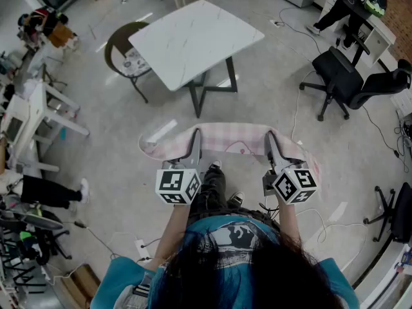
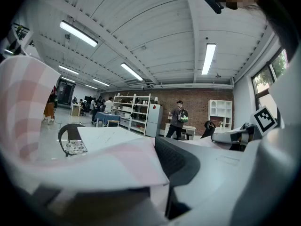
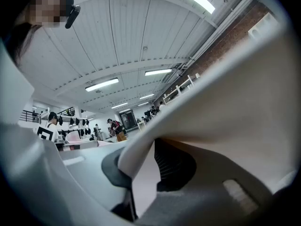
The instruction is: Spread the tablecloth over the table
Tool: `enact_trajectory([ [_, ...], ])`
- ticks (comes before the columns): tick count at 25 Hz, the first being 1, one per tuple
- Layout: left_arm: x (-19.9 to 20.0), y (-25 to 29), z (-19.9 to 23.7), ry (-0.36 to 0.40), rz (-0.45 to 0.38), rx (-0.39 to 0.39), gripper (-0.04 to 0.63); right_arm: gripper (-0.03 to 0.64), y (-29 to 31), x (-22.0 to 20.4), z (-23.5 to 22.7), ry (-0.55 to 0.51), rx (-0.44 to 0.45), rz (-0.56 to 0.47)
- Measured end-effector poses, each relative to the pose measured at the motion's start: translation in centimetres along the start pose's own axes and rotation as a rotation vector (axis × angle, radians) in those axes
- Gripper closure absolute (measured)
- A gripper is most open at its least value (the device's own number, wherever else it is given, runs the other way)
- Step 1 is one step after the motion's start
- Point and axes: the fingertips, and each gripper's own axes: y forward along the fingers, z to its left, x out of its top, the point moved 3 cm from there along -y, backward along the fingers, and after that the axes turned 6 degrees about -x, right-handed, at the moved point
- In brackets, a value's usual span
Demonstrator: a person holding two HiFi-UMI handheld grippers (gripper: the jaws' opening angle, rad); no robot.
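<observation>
Short of the white marble-look table [image 1: 193, 40], a pink-white checked tablecloth [image 1: 235, 140] sags btwn L gripper [image 1: 195, 136] & R gripper [image 1: 271, 138], both clamped on prob. its hem.

Long dark hair [image 1: 270, 275] fills six o'clock of the head view. It hangs over a teal short-sleeved T-shirt [image 1: 122, 280] with a grey-and-white print on the chest. Toward twelve o'clock from the shirt come dark trousers [image 1: 212, 185] and dark shoes with white soles [image 1: 236, 199]. The left gripper [image 1: 195, 136], at nine o'clock of the trousers, and the right gripper [image 1: 270, 137], at three o'clock, have slim pale grey jaws. Each carries a white cube with black square markers [image 1: 178, 185]. Dark ribbed pads [image 2: 175, 160] line the jaws inside.
</observation>
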Motion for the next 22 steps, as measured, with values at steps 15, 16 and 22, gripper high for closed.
enact_trajectory([
  [15,0.1,-2.0,-0.6,0.017,-0.008,0.03,0.541,0.555,-1.0,-0.8,0.6,0.058,0.041,0.005],
  [16,0.2,-1.9,-0.7,0.019,-0.009,0.028,0.541,0.555,-1.0,-0.7,0.5,0.061,0.041,0.003],
  [22,0.4,-1.2,-0.9,0.02,0.001,0.013,0.541,0.557,-0.7,-0.5,-0.2,0.076,0.035,0.0],
])
